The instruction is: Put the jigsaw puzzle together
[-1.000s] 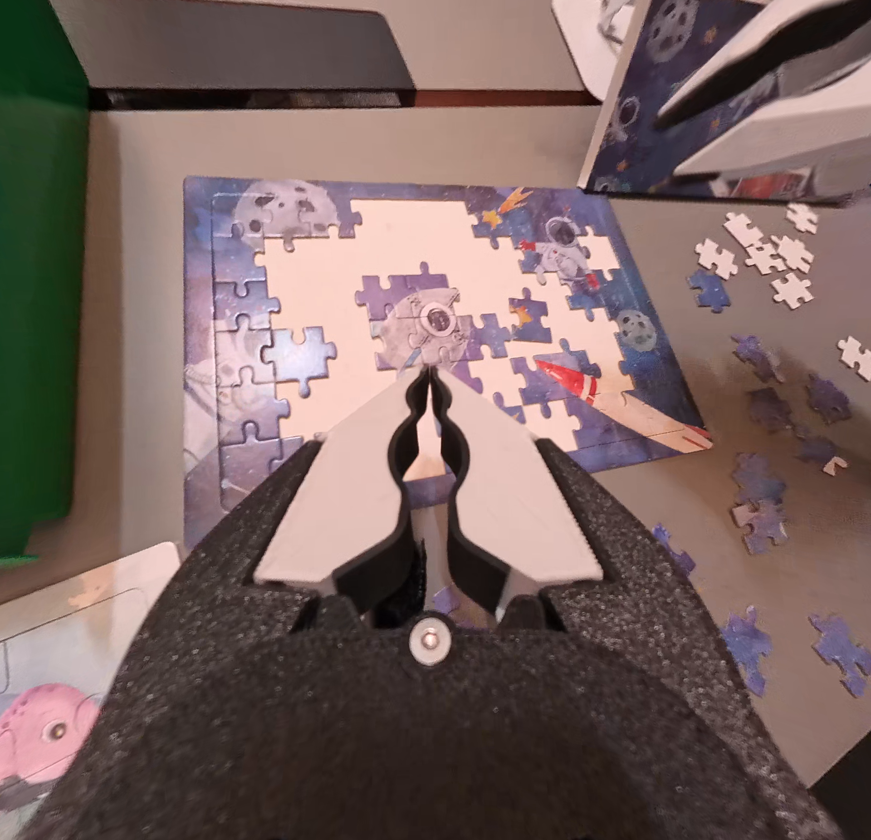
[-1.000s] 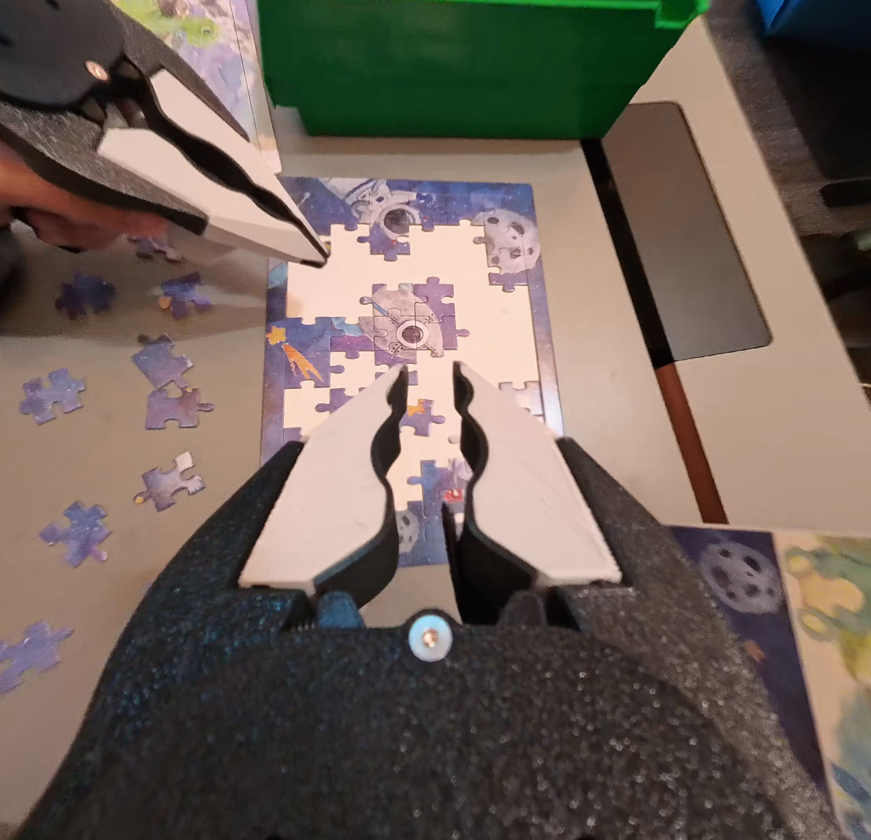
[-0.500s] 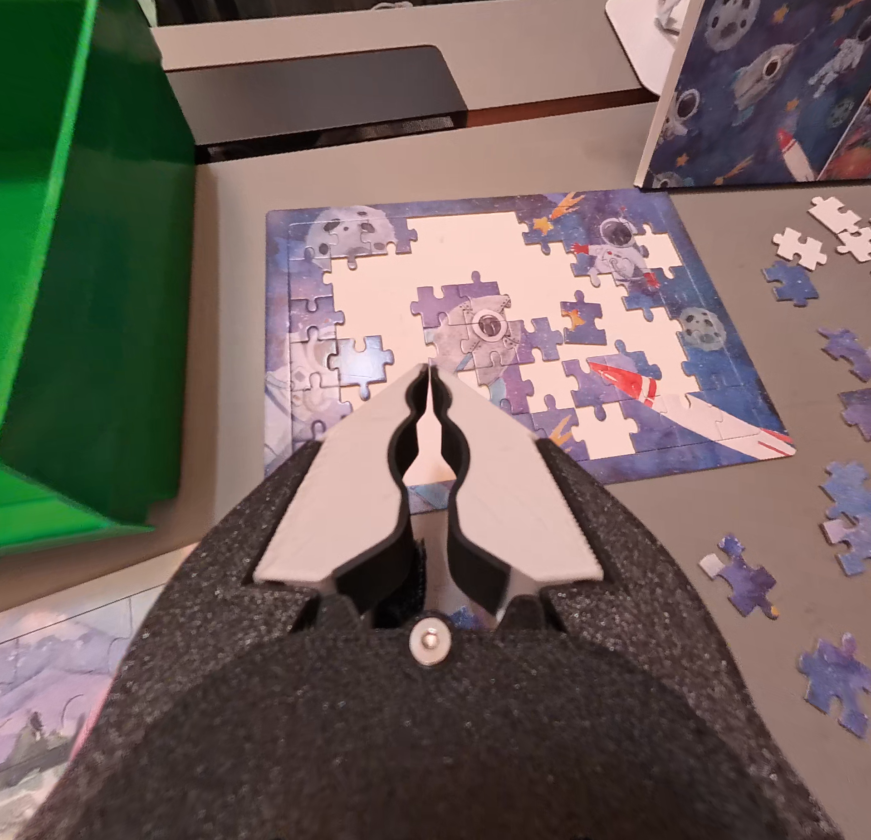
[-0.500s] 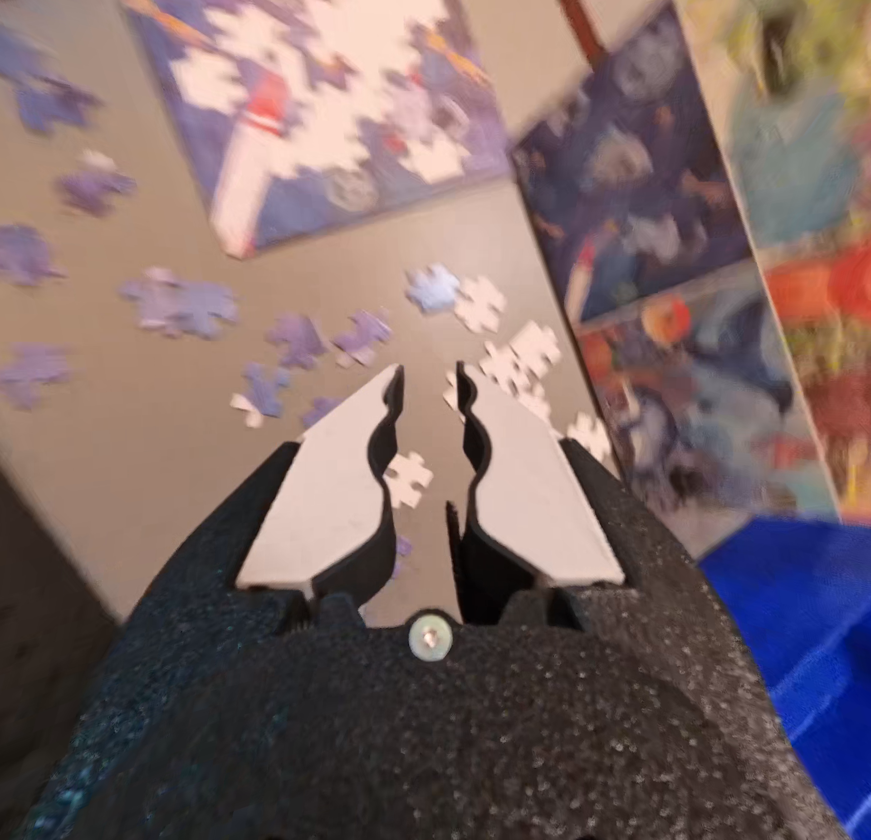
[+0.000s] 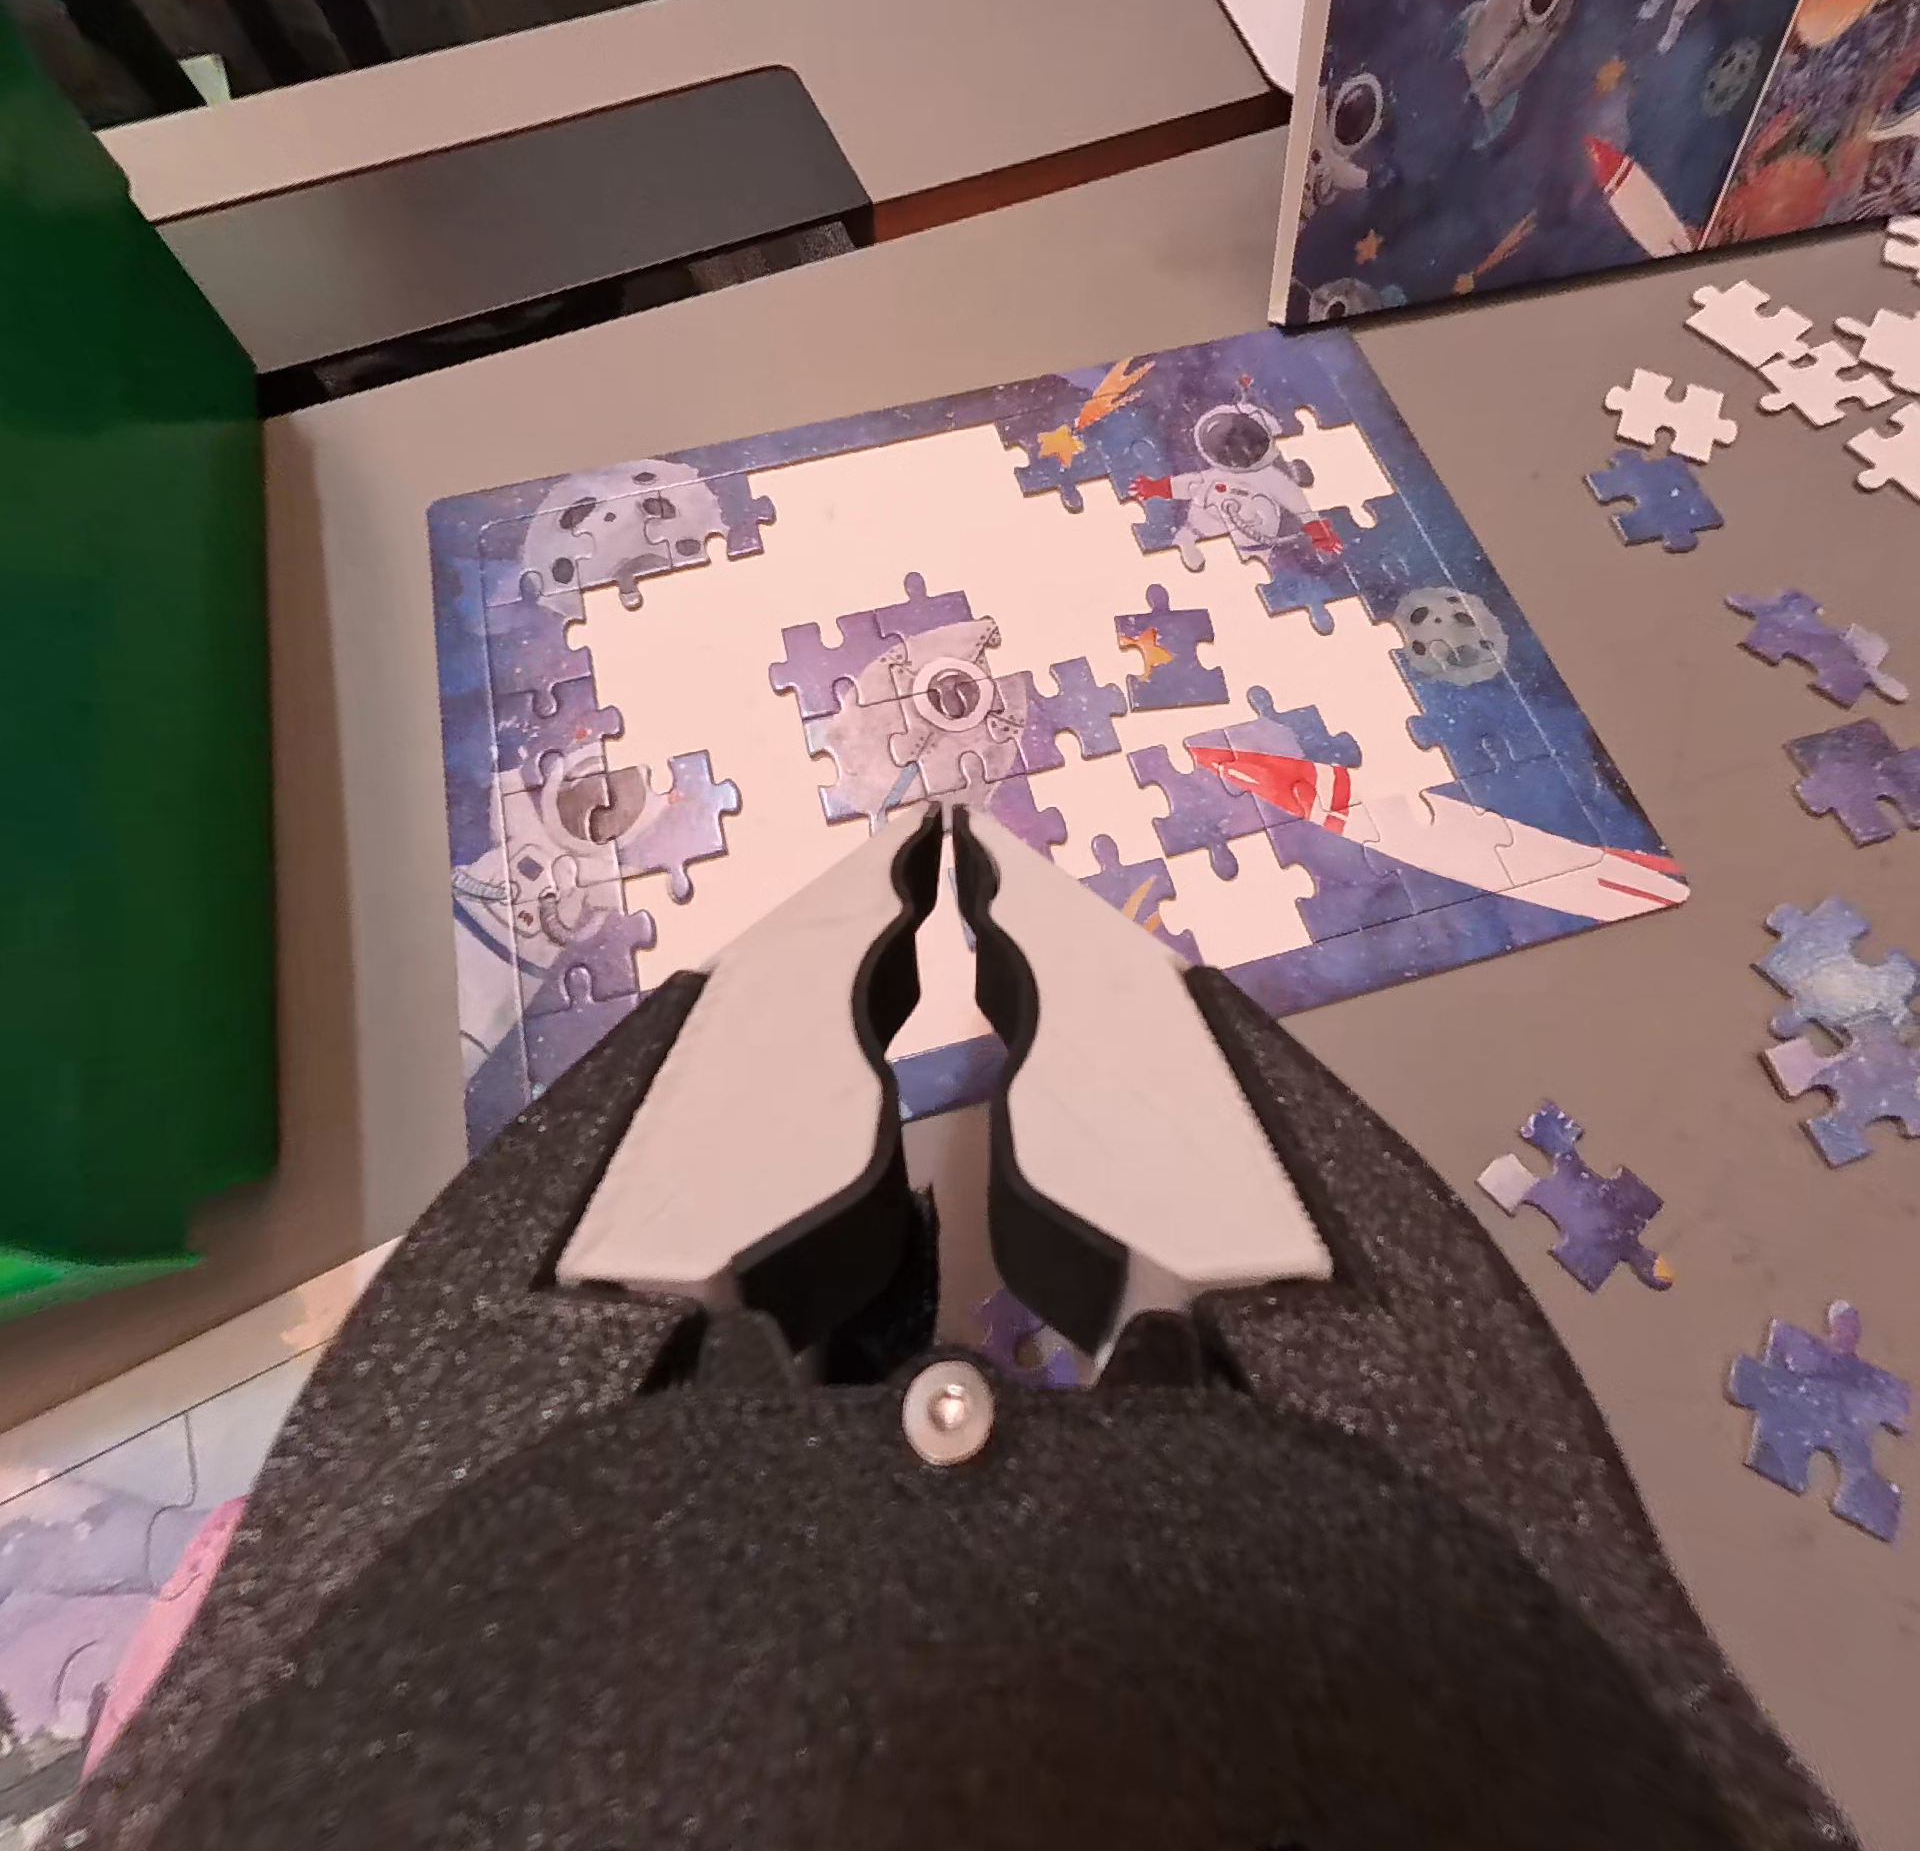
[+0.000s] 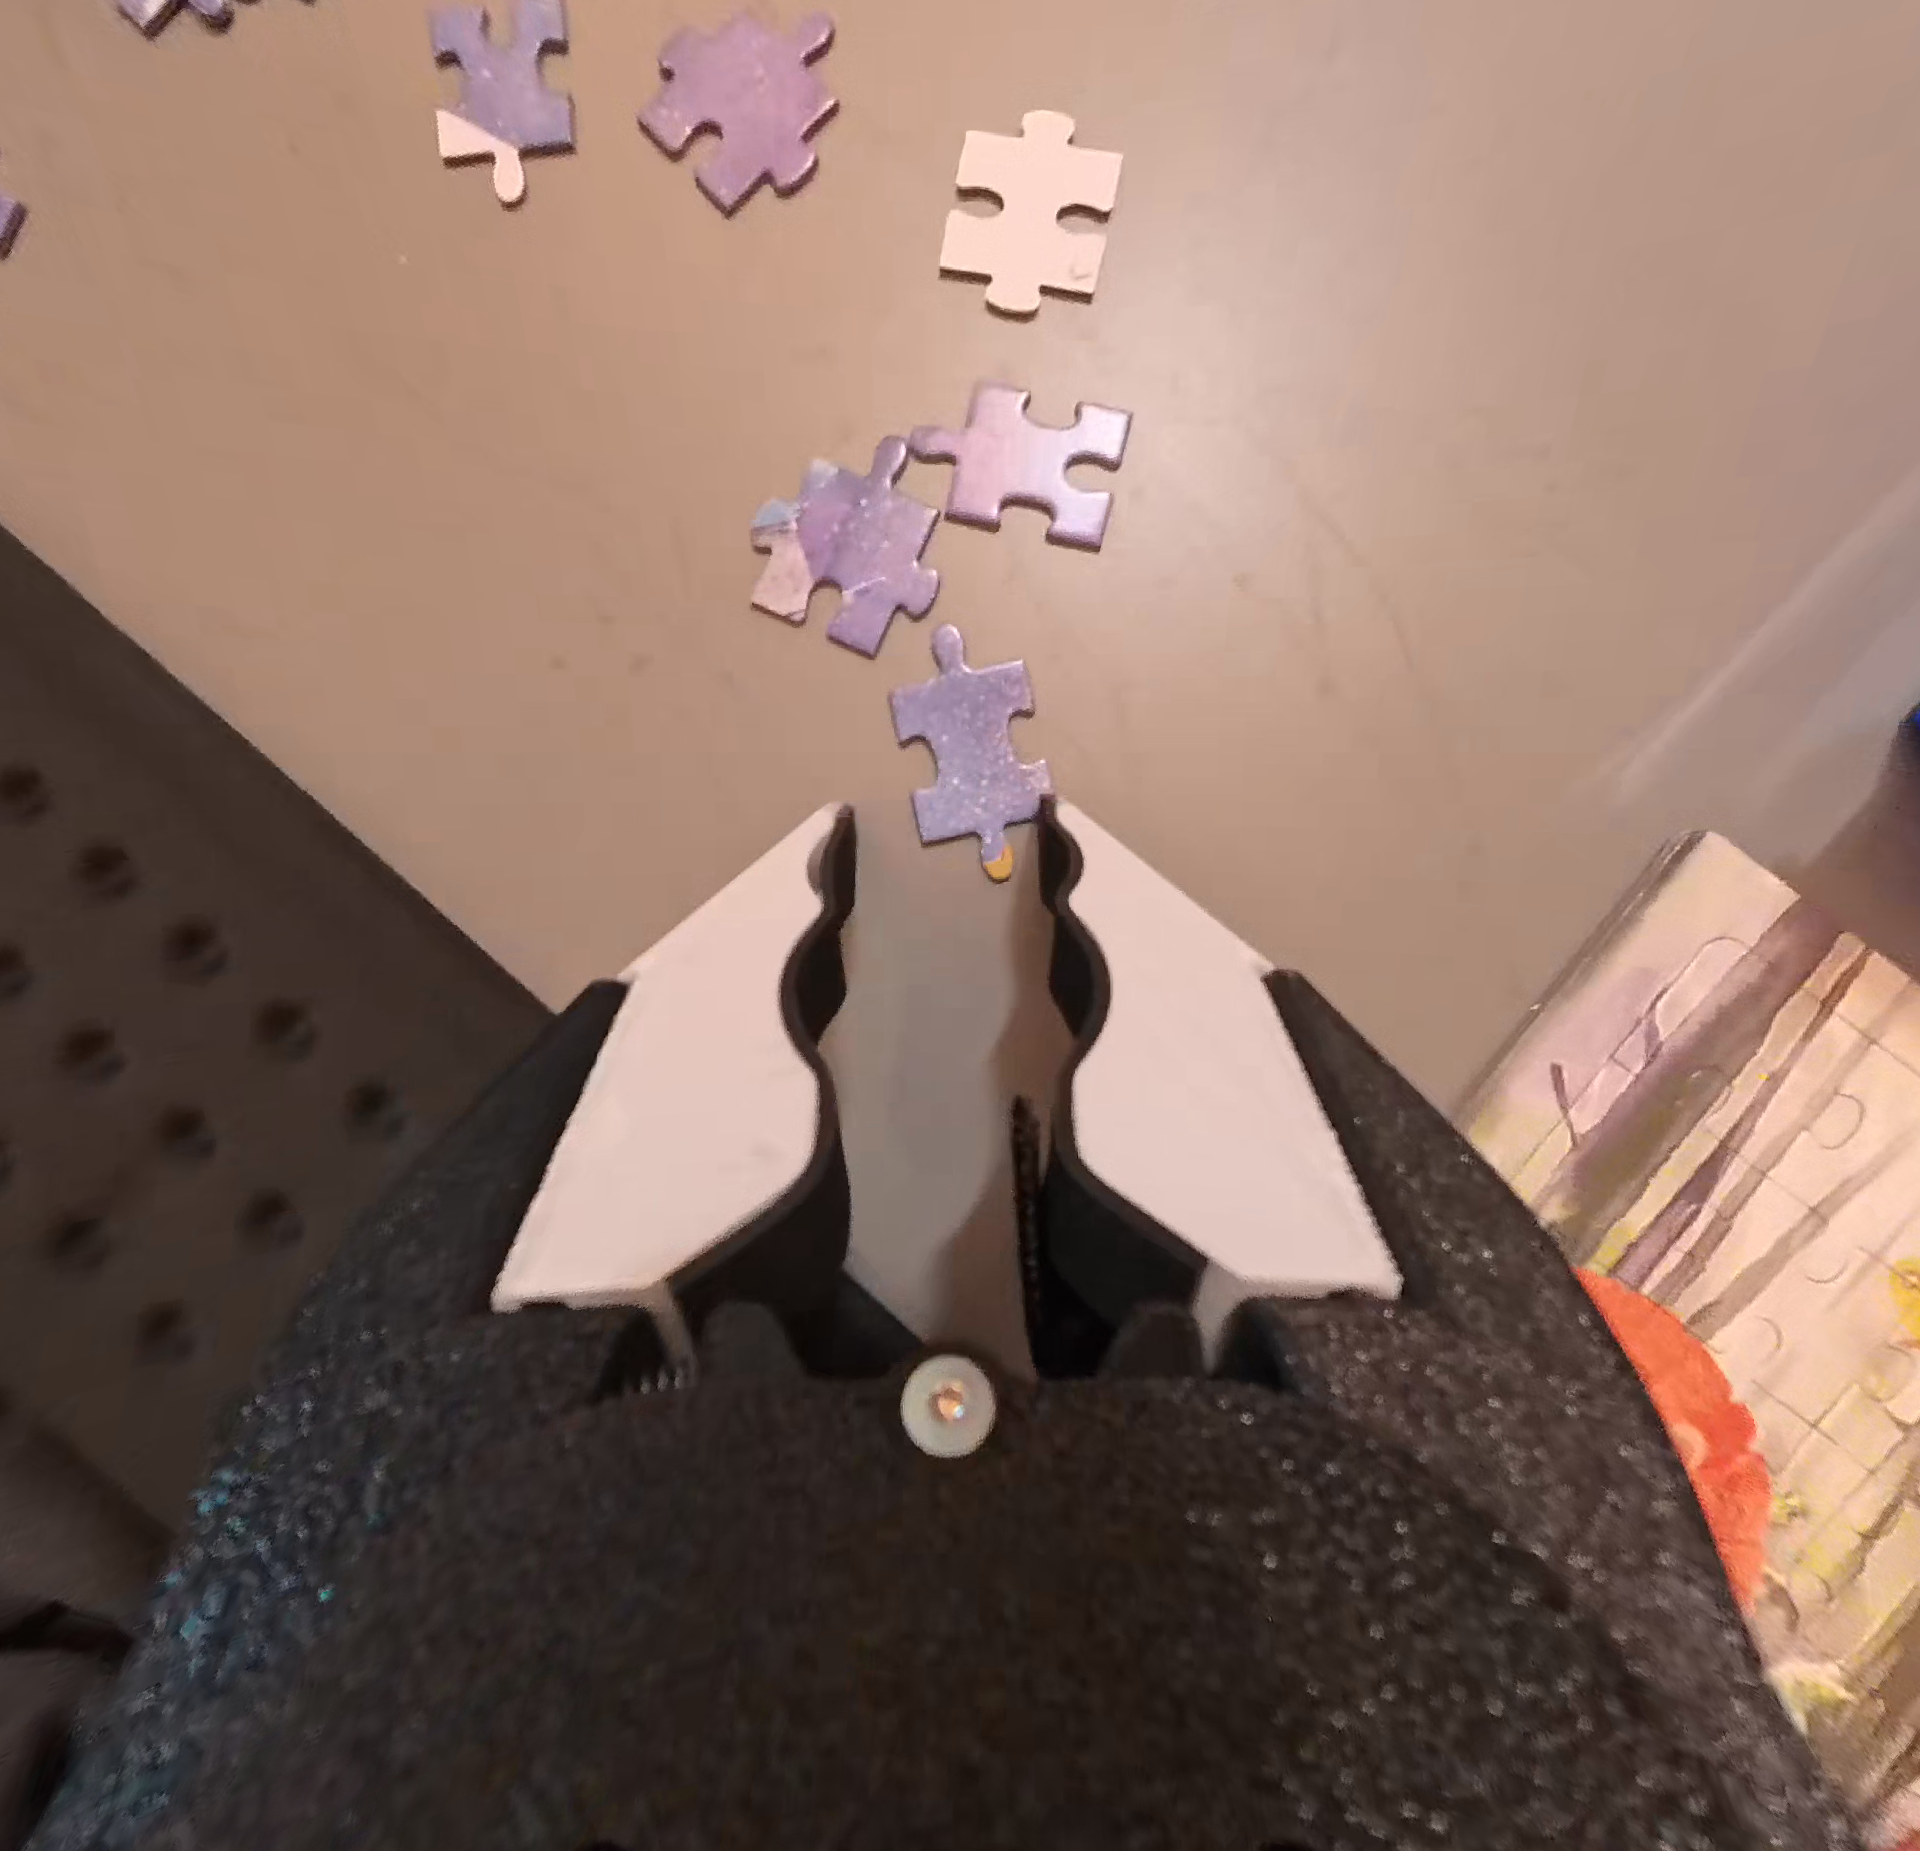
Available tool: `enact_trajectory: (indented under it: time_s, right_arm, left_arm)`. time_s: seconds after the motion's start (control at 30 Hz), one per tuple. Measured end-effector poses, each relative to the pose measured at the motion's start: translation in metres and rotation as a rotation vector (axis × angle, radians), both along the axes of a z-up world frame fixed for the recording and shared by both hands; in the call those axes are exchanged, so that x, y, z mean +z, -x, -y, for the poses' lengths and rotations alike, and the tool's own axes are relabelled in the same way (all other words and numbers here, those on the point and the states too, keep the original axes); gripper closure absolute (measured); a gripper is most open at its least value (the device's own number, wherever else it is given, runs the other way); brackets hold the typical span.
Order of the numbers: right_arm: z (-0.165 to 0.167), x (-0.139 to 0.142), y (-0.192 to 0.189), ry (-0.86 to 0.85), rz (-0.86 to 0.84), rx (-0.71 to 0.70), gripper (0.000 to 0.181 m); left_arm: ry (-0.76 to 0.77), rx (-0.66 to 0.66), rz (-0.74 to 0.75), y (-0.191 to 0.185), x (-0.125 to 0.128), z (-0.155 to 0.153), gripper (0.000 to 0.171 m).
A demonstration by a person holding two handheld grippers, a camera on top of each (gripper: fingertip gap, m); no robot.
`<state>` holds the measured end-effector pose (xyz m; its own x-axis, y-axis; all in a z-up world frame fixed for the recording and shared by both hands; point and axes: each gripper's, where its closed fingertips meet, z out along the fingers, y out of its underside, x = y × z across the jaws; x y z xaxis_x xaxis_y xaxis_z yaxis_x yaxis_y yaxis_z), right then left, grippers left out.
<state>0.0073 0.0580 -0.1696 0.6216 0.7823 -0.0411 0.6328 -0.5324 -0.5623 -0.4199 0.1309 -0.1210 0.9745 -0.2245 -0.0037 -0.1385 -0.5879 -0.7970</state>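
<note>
Grey tabletop (image 5: 1455, 1053) carries a shallow blue cardboard puzzle tray (image 5: 457, 721) printed with a space scene, lying at the centre of the left wrist view. Inside the tray the jigsaw is part-built: joined pieces line its 9 o'clock edge with an astronaut, a cratered moon sits at the 11 o'clock corner, a second astronaut at 1 o'clock, a red-and-white rocket run towards 4 o'clock, and a small island of pieces around a round porthole (image 5: 951, 695) in the middle. The white tray floor (image 5: 883, 523) shows bare between these groups.

The left gripper (image 5: 948, 816) hovers over the tray's near half, its white fingers with black pads brought together at the tips, nothing between them. At 9 o'clock stands a green plastic bin (image 5: 114, 741); its contents are hidden. At 1 o'clock an upright printed puzzle box (image 5: 1538, 139) stands on the table. Loose purple-blue pieces (image 5: 1839, 1063) and white face-down pieces (image 5: 1673, 414) are scattered from 2 to 4 o'clock, outside the tray.

In the right wrist view the right gripper (image 6: 945, 830) has its jaws apart above the table, empty. A loose purple speckled puzzle piece (image 6: 971, 747) lies flat just ahead of the tips, its near corner beside the right-hand fingertip (image 6: 1049, 814); contact cannot be judged. More purple pieces lie beyond at 12 o'clock, with one white face-down piece (image 6: 1034, 212) farther off.
</note>
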Motion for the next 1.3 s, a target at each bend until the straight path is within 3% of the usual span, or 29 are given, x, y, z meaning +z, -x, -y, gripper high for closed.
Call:
enact_trajectory:
  time_s: [0.33,0.5,0.67,0.9,1.17,1.2,1.23,1.3]
  right_arm:
    - [-0.020,-0.001,0.002,-0.049,0.091,0.011,0.155]
    - [-0.007,0.017,0.043,-0.060,-0.035,0.132,0.148]
    - [-0.018,-0.002,0.052,-0.046,0.045,0.126,0.131]
    - [-0.022,-0.002,0.049,-0.023,0.019,0.079,0.151]
    - [-0.021,0.002,0.054,-0.024,0.029,0.087,0.153]
    - [-0.021,0.007,0.058,-0.031,0.020,0.093,0.156]
    - [-0.020,0.014,0.064,-0.045,0.007,0.110,0.178]
    - [-0.021,0.034,0.080,-0.086,-0.015,0.137,0.181]
  left_arm:
    - [0.022,0.018,0.070,0.005,-0.003,0.001,0.169]
    - [0.031,0.014,0.067,0.006,-0.005,0.002,0.169]
    - [0.039,0.010,0.066,0.006,-0.006,0.002,0.168]
    - [0.045,0.026,0.070,0.016,-0.010,0.003,0.168]
    - [0.062,0.105,0.106,0.045,-0.015,0.004,0.168]
    - [0.085,0.152,0.094,0.054,-0.019,0.006,0.168]
    - [0.115,0.202,0.074,0.065,-0.025,0.008,0.168]
    - [0.152,0.232,0.048,0.076,-0.034,0.010,0.168]
